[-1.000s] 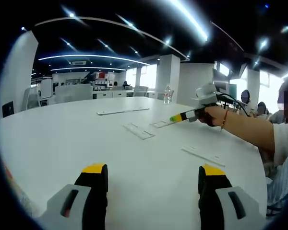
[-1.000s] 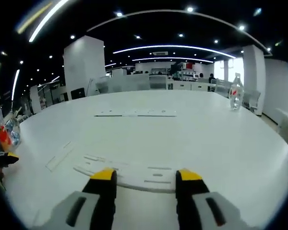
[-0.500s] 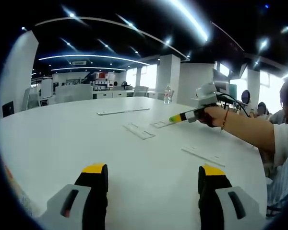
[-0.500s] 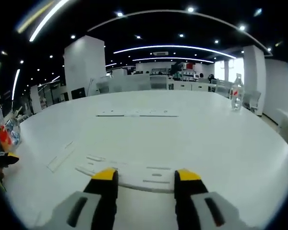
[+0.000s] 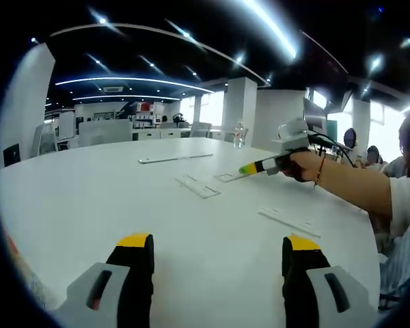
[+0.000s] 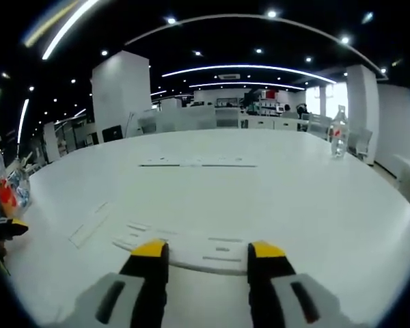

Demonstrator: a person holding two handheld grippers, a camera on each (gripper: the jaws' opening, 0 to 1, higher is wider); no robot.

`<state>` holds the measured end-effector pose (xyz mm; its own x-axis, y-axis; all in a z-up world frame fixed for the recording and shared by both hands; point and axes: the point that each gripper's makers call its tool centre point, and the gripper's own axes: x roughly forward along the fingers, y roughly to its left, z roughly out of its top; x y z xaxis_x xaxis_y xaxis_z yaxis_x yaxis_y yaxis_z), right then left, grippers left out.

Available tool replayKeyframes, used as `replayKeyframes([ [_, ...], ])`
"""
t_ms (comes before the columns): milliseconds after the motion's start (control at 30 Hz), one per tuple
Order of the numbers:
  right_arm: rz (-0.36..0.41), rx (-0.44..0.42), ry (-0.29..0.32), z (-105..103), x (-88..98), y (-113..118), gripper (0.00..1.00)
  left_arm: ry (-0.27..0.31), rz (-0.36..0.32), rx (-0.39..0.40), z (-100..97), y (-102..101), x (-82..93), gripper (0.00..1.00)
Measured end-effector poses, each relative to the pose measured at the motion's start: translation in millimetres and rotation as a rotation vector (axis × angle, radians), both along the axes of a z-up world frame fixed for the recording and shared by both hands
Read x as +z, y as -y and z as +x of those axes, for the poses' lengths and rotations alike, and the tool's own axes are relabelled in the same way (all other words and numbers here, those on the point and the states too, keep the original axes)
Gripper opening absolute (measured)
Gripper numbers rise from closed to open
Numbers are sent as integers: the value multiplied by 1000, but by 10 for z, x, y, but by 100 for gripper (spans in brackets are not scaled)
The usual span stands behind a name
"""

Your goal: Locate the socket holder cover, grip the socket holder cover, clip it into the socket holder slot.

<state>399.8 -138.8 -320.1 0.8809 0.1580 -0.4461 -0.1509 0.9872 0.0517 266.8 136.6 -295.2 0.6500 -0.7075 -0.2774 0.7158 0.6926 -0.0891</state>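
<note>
Two grippers were in your hands, and both had their jaws spread apart with nothing between them. Your right gripper (image 6: 203, 251) hovered low over the white table (image 6: 314, 198), its yellow-tipped jaws standing on either side of the near edge of a flat white plastic piece with small cut-outs, most likely the socket holder cover (image 6: 191, 244). I could not tell whether the tips were touching that piece or only just above it. Beyond the cover, toward the far side of the table, a long thin white strip (image 6: 197, 163) lay crosswise. To the cover's left a narrow clear strip (image 6: 89, 225) rested at an angle. Well to the cover's right, near the table's far edge, a clear water bottle (image 6: 338, 133) stood upright.

Your left gripper (image 5: 217, 242) was released as well, holding its jaws wide over a bare stretch of table (image 5: 89, 198), well short of any part. From there your right gripper (image 5: 260, 166) showed far ahead with your hand (image 5: 302, 164) around it, its green and yellow tip pointing at the cover (image 5: 232, 176). Just beside the cover lay a clear slotted piece (image 5: 198, 186); another clear strip (image 5: 289, 223) lay nearer to your forearm (image 5: 348, 188).
</note>
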Motion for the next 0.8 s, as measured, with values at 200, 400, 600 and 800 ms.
replayKeyframes([
  [200, 1, -1, -4, -1, 0, -21, 47, -1, 1, 0, -9, 4, -1, 76],
  [400, 3, 2, -1, 10, 1, -59, 47, 1, -1, -2, -19, 8, 5, 76],
  [600, 5, 0, -2, 6, 2, -67, 47, 0, -1, -2, -24, 8, 3, 76],
  [800, 2, 8, 0, 17, 6, -124, 47, 0, 0, -3, -28, 7, 2, 76],
])
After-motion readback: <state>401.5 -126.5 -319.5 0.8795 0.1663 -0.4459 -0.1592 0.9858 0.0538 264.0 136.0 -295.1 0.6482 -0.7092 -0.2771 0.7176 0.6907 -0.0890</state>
